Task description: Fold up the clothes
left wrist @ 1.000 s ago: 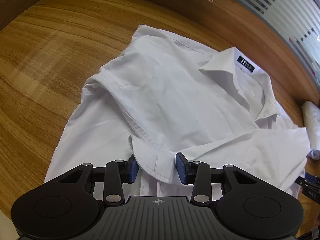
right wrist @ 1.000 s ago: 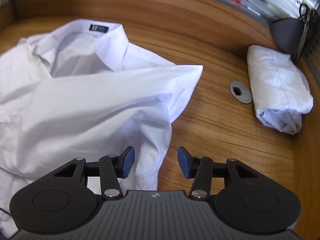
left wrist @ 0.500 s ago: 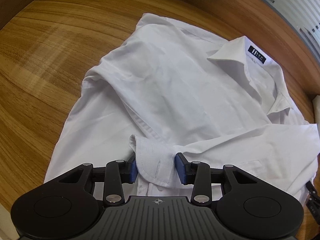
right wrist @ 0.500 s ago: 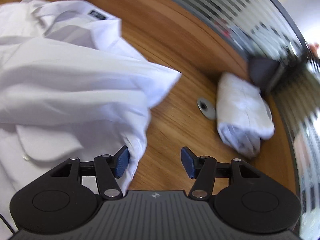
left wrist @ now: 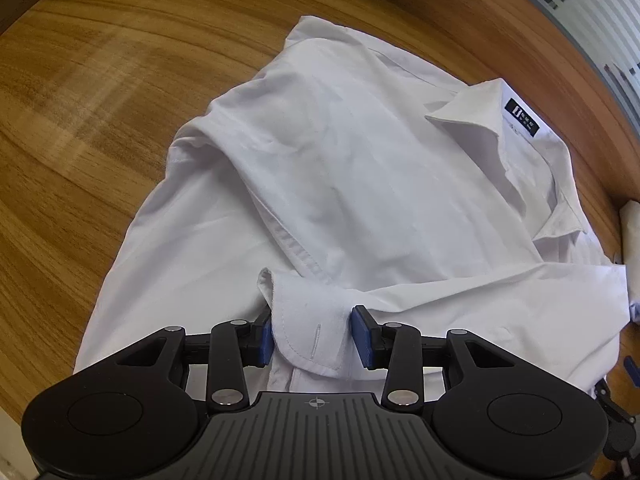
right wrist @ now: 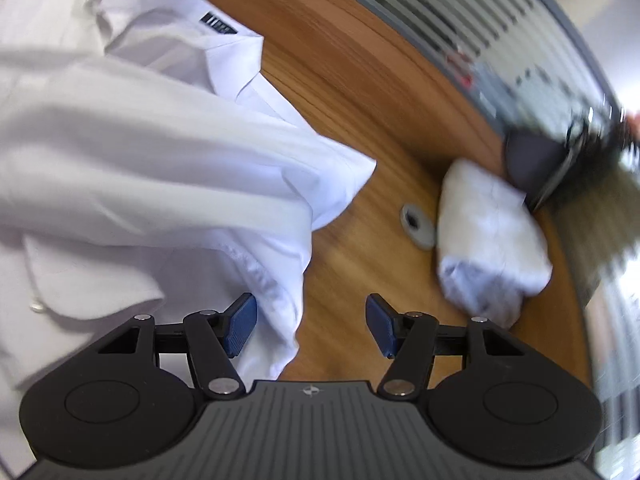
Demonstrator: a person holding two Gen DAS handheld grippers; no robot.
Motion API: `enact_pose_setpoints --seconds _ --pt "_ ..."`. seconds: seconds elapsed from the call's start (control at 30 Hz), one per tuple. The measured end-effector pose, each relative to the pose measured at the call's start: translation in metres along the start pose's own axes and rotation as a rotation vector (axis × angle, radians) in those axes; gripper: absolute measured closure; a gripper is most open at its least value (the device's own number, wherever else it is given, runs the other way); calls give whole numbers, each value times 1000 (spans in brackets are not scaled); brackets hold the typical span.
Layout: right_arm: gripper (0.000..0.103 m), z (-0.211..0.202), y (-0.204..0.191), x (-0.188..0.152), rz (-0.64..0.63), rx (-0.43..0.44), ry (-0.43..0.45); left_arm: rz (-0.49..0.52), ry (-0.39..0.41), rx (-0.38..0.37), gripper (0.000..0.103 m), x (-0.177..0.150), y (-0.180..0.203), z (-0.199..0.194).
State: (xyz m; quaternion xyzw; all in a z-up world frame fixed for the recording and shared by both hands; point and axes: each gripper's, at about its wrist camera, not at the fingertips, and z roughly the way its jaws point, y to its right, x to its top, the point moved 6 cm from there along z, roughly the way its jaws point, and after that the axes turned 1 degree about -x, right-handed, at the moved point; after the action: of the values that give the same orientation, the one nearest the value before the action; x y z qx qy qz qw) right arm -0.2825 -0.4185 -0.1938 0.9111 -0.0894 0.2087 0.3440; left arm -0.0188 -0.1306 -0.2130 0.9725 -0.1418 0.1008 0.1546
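White shirt (left wrist: 360, 184) lies flat on the wooden table (left wrist: 80, 120), face up, partly folded. In the left wrist view its long axis runs from the near-left hem up to the collar (left wrist: 500, 120) at far right, so the collar end points away and to the right; a dark label (left wrist: 524, 117) shows inside the neck. One sleeve is folded across the chest from the right, ending in a cuff (left wrist: 308, 332) with a buttonhole at the near edge. Left gripper (left wrist: 314, 336): blue pads sit either side of that cuff, touching or nearly touching its edges; whether they actually pinch it I cannot tell. Right wrist view, blurred: shirt fills the left half, collar at far left, a folded shoulder corner jutting right onto bare wood. Right gripper (right wrist: 311, 322): jaws opening, spread wide; the shirt's side edge (right wrist: 280, 312) hangs just inside the left pad, mostly bare table between them, nothing pressed. Further right, a round grey grommet (right wrist: 418, 226) set in the table, then a rolled white bundle (right wrist: 490, 240) just beside it, apart from the shirt. Dark object (right wrist: 532, 156) behind the bundle, striped glass wall (right wrist: 460, 20) beyond.
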Motion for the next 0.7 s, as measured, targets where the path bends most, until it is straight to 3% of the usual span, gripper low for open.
enact_pose_setpoints --seconds 0.13,0.2,0.3,0.47,0.7 --pt "41 -11 -9 -2 -91 -38 36 10 2 11 60 -1 4 0" --pt "63 -18 -11 -3 -94 -14 49 10 4 14 60 -2 4 -1" --pt "83 -29 -15 -3 -78 50 70 13 7 16 60 -2 4 -1" --pt "85 -22 -28 0 -134 100 68 22 4 21 60 -1 5 0" --pt "85 -8 -32 12 -225 75 80 26 1 23 59 0 5 2"
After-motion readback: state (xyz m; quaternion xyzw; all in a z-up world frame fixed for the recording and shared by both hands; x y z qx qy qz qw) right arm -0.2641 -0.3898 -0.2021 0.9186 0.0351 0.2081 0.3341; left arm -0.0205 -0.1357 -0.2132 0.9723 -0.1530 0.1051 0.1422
